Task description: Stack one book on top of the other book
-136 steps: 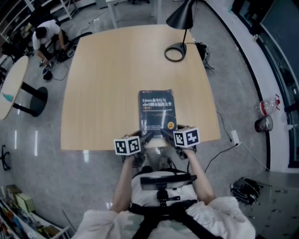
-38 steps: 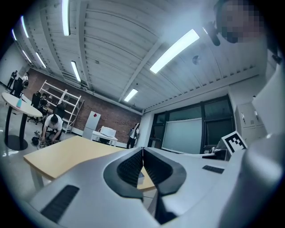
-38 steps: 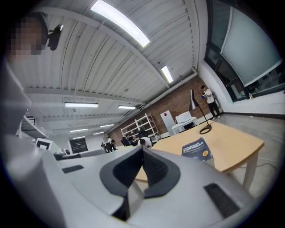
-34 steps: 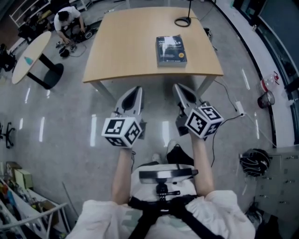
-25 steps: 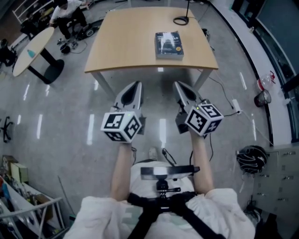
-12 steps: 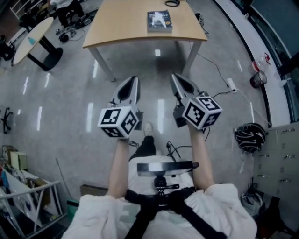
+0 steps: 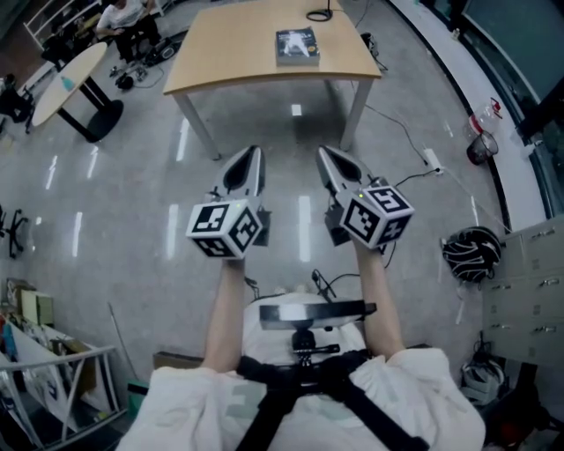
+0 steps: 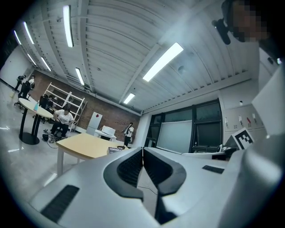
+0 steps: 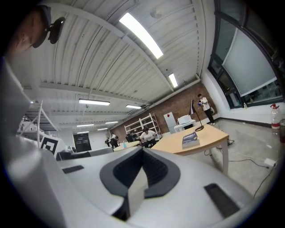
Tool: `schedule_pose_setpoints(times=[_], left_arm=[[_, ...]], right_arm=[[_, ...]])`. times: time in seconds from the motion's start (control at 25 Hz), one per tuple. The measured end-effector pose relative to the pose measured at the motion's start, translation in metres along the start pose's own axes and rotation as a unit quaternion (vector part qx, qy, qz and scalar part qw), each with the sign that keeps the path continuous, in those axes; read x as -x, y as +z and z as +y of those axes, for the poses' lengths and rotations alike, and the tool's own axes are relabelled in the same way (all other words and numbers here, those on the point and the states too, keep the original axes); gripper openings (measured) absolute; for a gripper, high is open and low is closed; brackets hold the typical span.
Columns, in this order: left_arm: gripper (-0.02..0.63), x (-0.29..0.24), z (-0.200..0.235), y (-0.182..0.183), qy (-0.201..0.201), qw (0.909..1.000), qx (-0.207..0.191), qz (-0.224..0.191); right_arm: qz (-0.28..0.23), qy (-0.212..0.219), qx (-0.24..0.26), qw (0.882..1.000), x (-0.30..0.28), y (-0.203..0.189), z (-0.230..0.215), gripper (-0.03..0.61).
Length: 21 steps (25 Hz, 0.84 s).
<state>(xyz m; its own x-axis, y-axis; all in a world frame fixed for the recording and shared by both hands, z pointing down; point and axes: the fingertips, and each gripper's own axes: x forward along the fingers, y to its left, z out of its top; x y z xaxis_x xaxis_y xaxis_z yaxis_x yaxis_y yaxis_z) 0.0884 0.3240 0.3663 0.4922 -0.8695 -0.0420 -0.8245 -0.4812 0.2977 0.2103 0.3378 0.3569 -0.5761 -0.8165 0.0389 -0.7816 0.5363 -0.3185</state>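
A dark blue book (image 7: 297, 46) lies flat near the front edge of the tan table (image 7: 229, 53), far ahead of me. It looks thick; I cannot tell whether a second book lies under it. The right gripper view shows the same book (image 9: 190, 139) on the table (image 9: 209, 139) in the distance. Both grippers hang over the bare floor, well short of the table. My left gripper (image 7: 251, 153) is shut and holds nothing, its pads pressed together (image 8: 142, 149). My right gripper (image 7: 322, 151) is likewise shut and empty (image 9: 142, 149).
A black lamp base (image 7: 319, 13) stands at the table's far edge. A round table (image 7: 75, 84) and a seated person (image 7: 123, 13) are at the upper left. A dark helmet (image 7: 471, 251), a cable with a plug block (image 7: 431, 158) and grey cabinets (image 7: 529, 291) lie on the right.
Both grippers and the camera have drawn back from the table, so the table and book look smaller and farther off. Both pairs of jaws have stayed shut and empty.
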Motion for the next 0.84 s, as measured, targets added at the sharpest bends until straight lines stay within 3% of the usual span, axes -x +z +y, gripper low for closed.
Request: schedule_pose_setpoints(times=[0.28,0.84], left_arm=[[0.014,0.008,0.002,0.022,-0.009,0.9998,-0.006,-0.014],[0.014,0.019,0.016,0.016,-0.013,0.9999,0.0,-0.003]], right_arm=[[-0.005,-0.004,0.017,1.0,0.003,0.01,0.02,-0.003],[0.006,-0.008,0.02,1.0,-0.005,-0.007,0.037,-0.003]])
